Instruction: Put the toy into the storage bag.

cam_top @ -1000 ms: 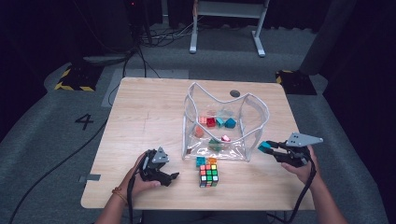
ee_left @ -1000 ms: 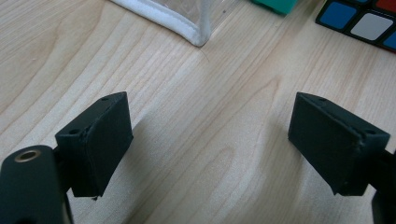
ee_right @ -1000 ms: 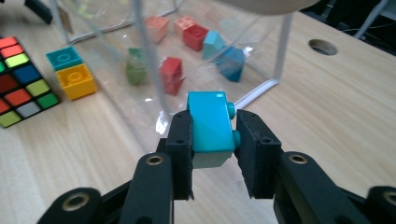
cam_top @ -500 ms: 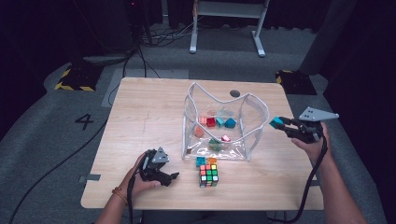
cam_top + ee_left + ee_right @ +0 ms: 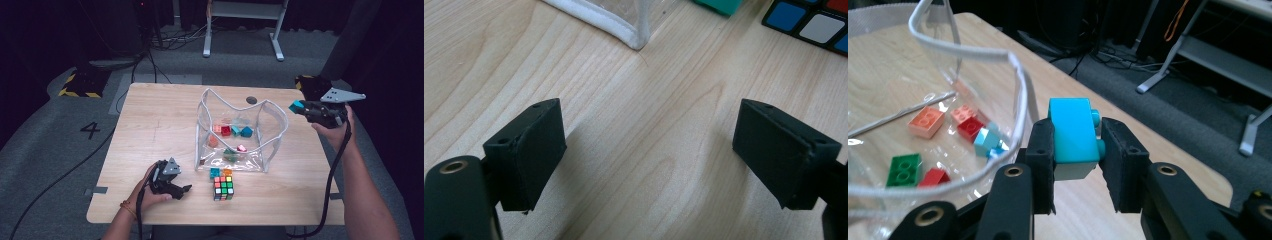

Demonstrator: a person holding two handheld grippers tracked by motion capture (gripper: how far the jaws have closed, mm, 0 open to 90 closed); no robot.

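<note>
Lifted off the tabletop's right edge since the earlier frame, the right gripper (image 5: 300, 106) now hangs beside the clear bag (image 5: 272, 142), jaws clamped on a turquoise brick (image 5: 1074, 136). Toward the tabletop's middle lies the bag's open mouth, its white rim (image 5: 1020, 95) between brick and loose bricks (image 5: 231, 131) inside. The left gripper (image 5: 181, 190), jaws apart, rests near the front edge beside the puzzle cube (image 5: 223, 187).

A bright turquoise plastic building brick (image 5: 1074, 135) sits between the black jaws of the right gripper (image 5: 1078, 155). The clear plastic pouch with white piping (image 5: 277, 112) holds salmon, red, green and pale blue bricks. The multicoloured puzzle cube (image 5: 223, 187) shows green, red, orange and possibly white squares on black. The light wood-grain tabletop (image 5: 150, 125) is pale tan.
</note>
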